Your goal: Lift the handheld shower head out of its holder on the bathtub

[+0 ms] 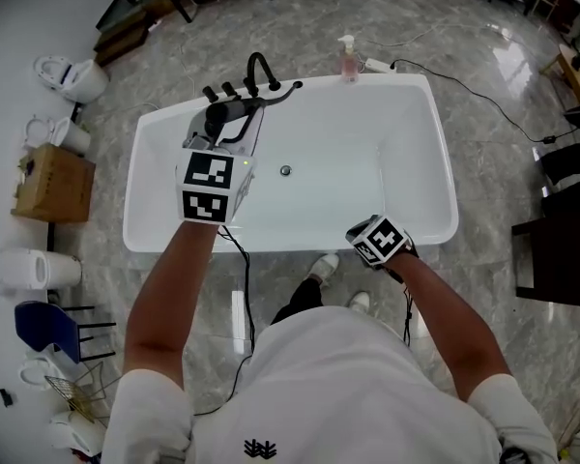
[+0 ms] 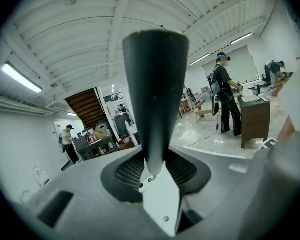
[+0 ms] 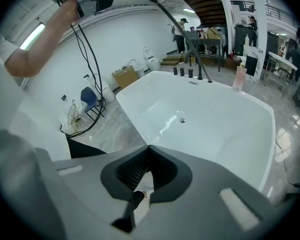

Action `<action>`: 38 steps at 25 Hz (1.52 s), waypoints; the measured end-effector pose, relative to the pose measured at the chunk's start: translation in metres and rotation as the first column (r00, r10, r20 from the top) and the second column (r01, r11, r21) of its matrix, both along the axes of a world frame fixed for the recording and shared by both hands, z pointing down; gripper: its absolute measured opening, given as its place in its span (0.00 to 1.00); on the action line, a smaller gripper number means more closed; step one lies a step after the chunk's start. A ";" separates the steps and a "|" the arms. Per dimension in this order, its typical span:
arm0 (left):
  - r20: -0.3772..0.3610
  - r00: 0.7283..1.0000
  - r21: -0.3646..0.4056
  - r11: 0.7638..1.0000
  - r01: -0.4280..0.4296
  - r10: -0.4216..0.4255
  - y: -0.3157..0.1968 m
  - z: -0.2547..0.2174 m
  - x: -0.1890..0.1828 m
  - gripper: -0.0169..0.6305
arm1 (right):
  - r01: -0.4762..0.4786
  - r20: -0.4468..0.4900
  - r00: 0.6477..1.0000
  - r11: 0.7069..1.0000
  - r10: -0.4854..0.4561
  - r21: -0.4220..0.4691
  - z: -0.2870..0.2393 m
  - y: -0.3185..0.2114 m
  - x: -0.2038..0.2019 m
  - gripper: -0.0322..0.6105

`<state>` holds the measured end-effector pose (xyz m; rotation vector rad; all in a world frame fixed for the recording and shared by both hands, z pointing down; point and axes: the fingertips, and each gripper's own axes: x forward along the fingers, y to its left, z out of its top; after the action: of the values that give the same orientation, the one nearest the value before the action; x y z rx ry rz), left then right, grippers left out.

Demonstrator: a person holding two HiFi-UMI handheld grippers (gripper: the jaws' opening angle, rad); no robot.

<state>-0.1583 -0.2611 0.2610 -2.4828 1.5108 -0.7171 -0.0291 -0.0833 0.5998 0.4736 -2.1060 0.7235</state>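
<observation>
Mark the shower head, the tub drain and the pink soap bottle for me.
shower head [image 2: 155, 94], left gripper view, its dark shaft.
drain [image 1: 286, 170], head view, its centre.
soap bottle [image 1: 348, 64], head view, pink body.

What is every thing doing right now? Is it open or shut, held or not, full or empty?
shower head: lifted up, gripped by its handle.
left gripper: jaws shut on the shower head.
right gripper: jaws shut, nothing in them.
bathtub: empty, no water showing.
faucet: no water coming out.
soap bottle: standing upright on the bathtub's far rim.
</observation>
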 end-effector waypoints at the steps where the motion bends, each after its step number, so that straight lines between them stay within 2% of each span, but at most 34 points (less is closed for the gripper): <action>1: -0.002 1.000 0.003 1.000 0.004 -0.004 0.005 -0.001 0.000 0.24 | 0.004 0.005 1.000 1.000 -0.004 -0.001 -0.001 0.003 -0.001 0.07; 6: -0.021 0.999 0.016 1.000 0.024 -0.024 0.031 -0.008 -0.001 0.24 | 0.016 0.028 0.999 1.000 -0.016 -0.001 -0.006 0.015 -0.004 0.07; 17: -0.058 0.996 -0.032 0.997 0.070 -0.071 0.068 0.007 -0.012 0.24 | 0.010 0.038 0.999 0.999 -0.011 0.031 -0.017 0.026 -0.002 0.07; 21: -0.058 0.996 -0.030 0.998 0.064 -0.065 0.080 0.010 -0.011 0.24 | 0.003 0.049 0.999 0.999 -0.005 0.047 -0.020 0.027 -0.005 0.07; 30: -0.096 0.993 -0.086 0.994 0.067 -0.075 0.093 0.029 -0.015 0.24 | -0.005 0.047 0.999 0.998 0.003 0.058 -0.021 0.031 -0.002 0.07; 38: -0.098 0.993 -0.116 0.991 0.060 -0.072 0.102 0.039 -0.018 0.24 | -0.023 0.058 0.998 0.998 0.019 0.066 -0.021 0.033 -0.001 0.07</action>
<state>-0.1766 -0.1593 0.2999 -2.5995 1.6383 -0.7160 -0.0306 -0.0500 0.5793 0.5181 -2.1867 0.6880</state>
